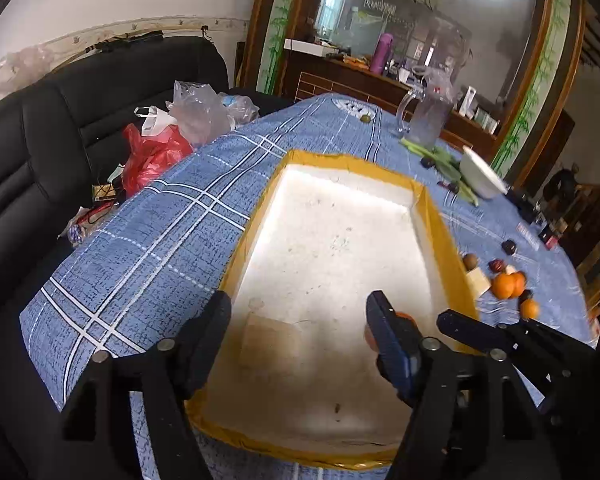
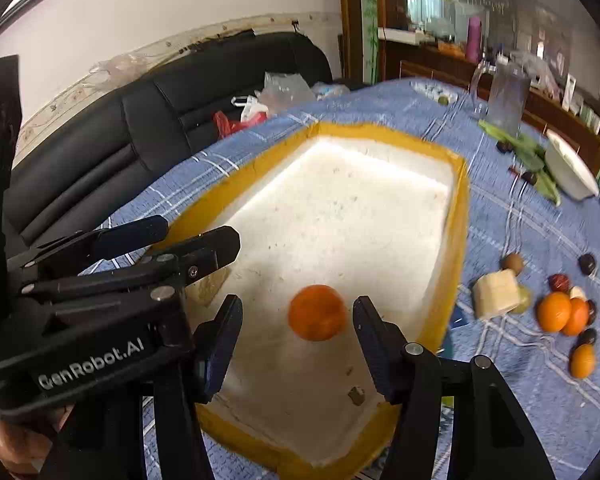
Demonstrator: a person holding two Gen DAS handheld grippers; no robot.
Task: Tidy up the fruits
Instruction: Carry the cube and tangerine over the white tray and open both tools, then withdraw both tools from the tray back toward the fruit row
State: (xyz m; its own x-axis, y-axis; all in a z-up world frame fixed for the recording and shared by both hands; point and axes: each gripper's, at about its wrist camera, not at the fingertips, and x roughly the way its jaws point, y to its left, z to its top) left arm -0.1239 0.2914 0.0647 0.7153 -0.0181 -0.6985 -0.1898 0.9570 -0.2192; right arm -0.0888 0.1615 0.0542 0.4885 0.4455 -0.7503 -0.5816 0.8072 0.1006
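Note:
A white foam box (image 1: 332, 240) with yellow-taped rim (image 2: 458, 216) lies open on the blue checked tablecloth. An orange (image 2: 318, 318) is inside it, blurred, between the open fingers of my right gripper (image 2: 298, 328), not touching them. In the left wrist view the orange (image 1: 404, 318) peeks out behind a finger. My left gripper (image 1: 300, 320) is open and empty over the box's near end; it also shows in the right wrist view (image 2: 196, 236). More oranges (image 2: 562, 312) and small dark fruits (image 2: 588, 264) lie to the right of the box.
A foam block (image 2: 496, 294) and a brown fruit (image 2: 514, 262) lie by the box's right wall. A white bowl (image 2: 572, 172), green vegetables (image 2: 536, 160) and a clear jug (image 2: 506, 96) stand far right. A black sofa (image 1: 60, 128) with plastic bags (image 1: 160, 152) is left.

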